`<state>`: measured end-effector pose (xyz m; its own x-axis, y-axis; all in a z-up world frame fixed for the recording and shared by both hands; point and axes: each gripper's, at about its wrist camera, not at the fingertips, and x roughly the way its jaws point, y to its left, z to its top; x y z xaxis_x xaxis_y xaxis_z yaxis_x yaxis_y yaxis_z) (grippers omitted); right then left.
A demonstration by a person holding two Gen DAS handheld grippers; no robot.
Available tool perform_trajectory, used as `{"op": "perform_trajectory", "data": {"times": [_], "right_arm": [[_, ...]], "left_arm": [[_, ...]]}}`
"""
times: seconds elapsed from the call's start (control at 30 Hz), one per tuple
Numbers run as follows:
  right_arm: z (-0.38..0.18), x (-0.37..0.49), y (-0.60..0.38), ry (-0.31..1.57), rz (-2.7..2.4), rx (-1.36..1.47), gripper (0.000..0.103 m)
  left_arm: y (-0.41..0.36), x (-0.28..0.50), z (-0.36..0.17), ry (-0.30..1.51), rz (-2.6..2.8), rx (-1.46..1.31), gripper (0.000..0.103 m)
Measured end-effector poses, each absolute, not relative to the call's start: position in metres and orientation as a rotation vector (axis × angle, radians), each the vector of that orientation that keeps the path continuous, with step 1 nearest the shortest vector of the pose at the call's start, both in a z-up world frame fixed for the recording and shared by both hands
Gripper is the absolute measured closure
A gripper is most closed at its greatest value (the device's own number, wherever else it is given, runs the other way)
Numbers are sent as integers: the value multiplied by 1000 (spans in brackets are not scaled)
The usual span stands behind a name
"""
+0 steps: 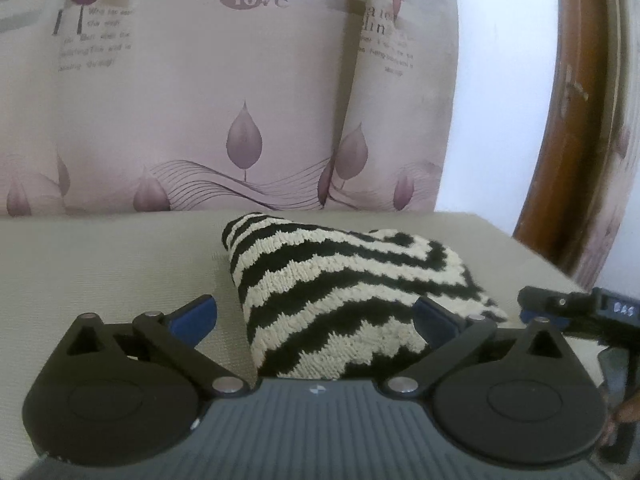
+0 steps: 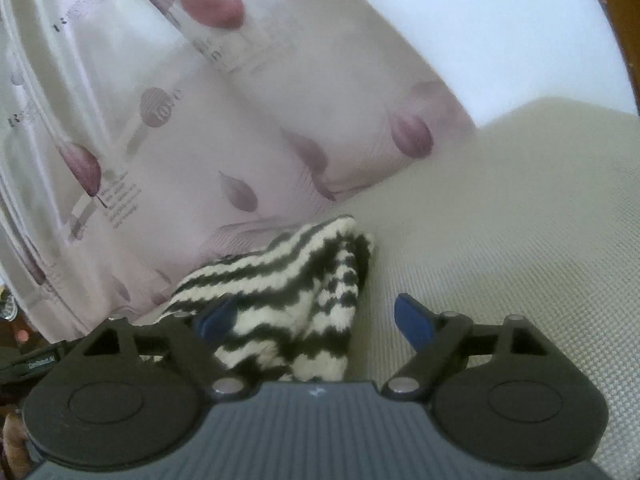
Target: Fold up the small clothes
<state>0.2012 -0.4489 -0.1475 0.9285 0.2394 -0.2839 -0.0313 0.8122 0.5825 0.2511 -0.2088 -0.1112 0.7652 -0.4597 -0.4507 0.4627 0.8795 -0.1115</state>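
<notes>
The left gripper [image 1: 316,316] stands wide, its blue pads clear of the folded black-and-cream zigzag knit garment [image 1: 344,292] bulging between them. The right gripper [image 2: 316,320] is spread wide too, gripping nothing; its left pad overlaps the knit's edge, contact unclear. A pink leaf-printed cushion [image 1: 200,100] rises behind. The garment lies on the beige woven seat [image 2: 500,220], partly within both gaps.

Home living room: sofa with beige woven seat [image 1: 100,264], back cushions [image 1: 192,92] in pale fabric printed with purple leaves and "love" lettering, curved brown wood armrest [image 1: 560,120], plain white wall [image 1: 500,80] behind. Striped knit garment [image 1: 340,292] lies on seat.
</notes>
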Motion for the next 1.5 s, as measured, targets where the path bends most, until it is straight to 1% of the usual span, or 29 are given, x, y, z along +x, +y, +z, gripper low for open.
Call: {"op": "perform_trajectory", "data": {"times": [0.1,0.17,0.23,0.47,1.1,1.5], "right_arm": [[-147,200,-443,353,178,573,16],[-146,199,-439,345,176,547,10],[-145,200,-435,351,166,525,8],[-145,208,-422,403,185,455,8],[-151,224,-416,513,246,449,8],[-156,230,-427,551,276,542,8]], "left_arm": [[-214,251,-112,487,-489,38,0],[-217,251,-112,484,-478,62,0],[-219,252,-113,483,-477,70,0],[-224,256,-117,489,-467,89,0],[-234,266,-130,516,-479,115,0],[-231,278,-135,563,-524,85,0]]}}
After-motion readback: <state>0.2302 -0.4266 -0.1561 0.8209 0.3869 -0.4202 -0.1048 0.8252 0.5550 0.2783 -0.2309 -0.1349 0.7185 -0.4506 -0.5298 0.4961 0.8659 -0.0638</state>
